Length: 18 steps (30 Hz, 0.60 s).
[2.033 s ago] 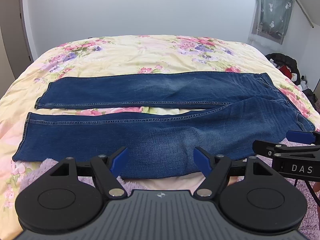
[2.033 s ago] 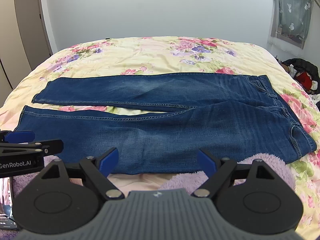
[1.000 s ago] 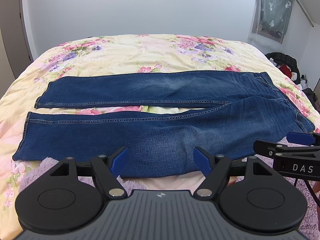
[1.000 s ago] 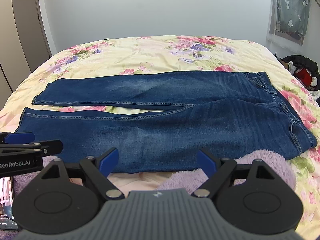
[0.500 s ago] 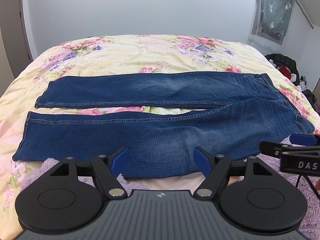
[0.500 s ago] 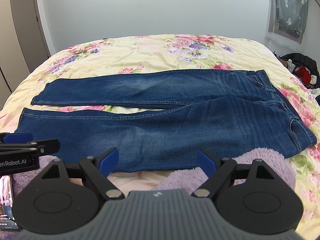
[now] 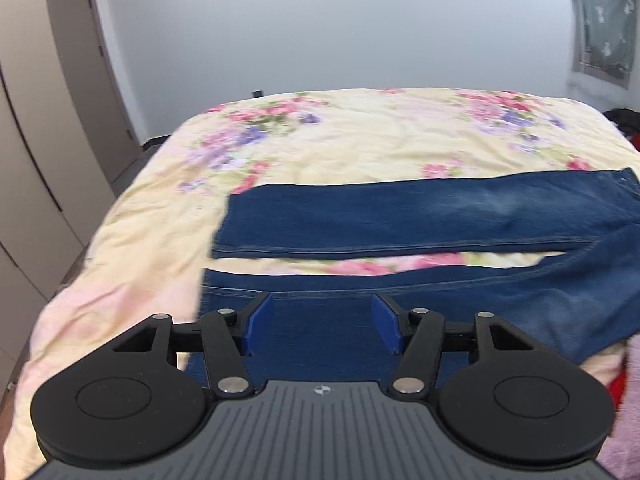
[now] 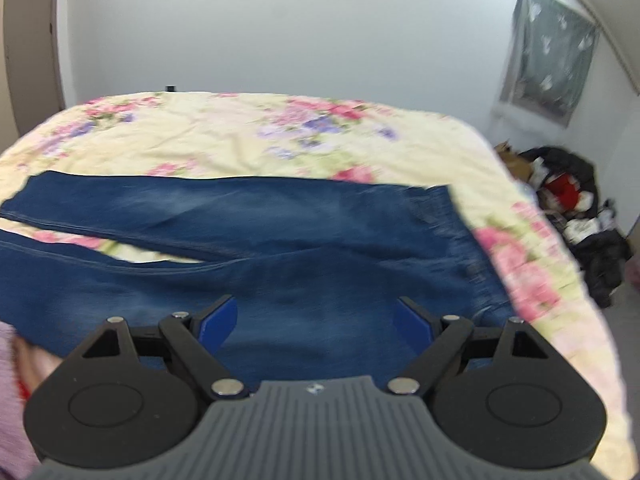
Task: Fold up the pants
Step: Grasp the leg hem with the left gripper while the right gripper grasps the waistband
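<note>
In the left wrist view, the dark blue denim pants [image 7: 420, 216] lie flat and unfolded across the pale yellow floral bedspread [image 7: 360, 132], legs running left with a strip of bedding showing between them. The left gripper [image 7: 318, 326] hovers over the near leg close to its hem end, its blue-padded fingers [image 7: 256, 322] spread wide and holding nothing; whether the tips touch the cloth cannot be told. The picture is smeared, as from motion. A grey door [image 7: 88, 80] stands at the far left. In the right wrist view, the same pants spread from the left edge to the waistband [image 8: 460, 232] at the right, which lies near the right edge of the bed. The right gripper [image 8: 316, 322] is poised above the hip area of the near leg, jaws apart and empty. A heap of dark clothes [image 8: 572, 208] sits on the floor at the far right. Judging by this placement, the step in hand is taking hold of the near leg at hem and hip to lay it over the far one. To do it well, each gripper should pinch the near edge of the leg, catching both layers, then lift evenly and carry it across together so the seams line up and no crease is trapped.
</note>
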Tool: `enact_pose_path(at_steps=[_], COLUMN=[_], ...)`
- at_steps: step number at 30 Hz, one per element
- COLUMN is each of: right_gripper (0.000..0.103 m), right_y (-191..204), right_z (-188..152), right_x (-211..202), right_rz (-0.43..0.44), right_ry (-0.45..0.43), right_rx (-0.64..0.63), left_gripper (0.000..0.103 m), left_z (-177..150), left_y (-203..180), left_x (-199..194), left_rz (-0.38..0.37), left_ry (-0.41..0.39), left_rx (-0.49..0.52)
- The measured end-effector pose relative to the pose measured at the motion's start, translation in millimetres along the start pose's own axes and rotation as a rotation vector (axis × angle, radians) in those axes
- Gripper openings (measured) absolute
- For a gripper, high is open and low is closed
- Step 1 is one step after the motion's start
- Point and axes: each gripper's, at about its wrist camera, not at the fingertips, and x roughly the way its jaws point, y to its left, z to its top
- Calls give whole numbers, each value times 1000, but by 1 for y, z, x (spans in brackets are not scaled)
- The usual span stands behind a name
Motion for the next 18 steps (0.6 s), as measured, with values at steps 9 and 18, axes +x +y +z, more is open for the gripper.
enact_pose_path(at_steps=[9,18], right_gripper=[67,29], right_y=[-113,-147], right_z=[8,-44], right_x=[50,97], right_rz=[-121,-125], right_ry=[84,213], right_rx=[-192,-307], left_gripper=[54,55], left_z=[-9,-64], left_y=[60,42], left_x=[43,95], left_rz=[41,-37], left_ry=[87,275], left_rx=[195,659])
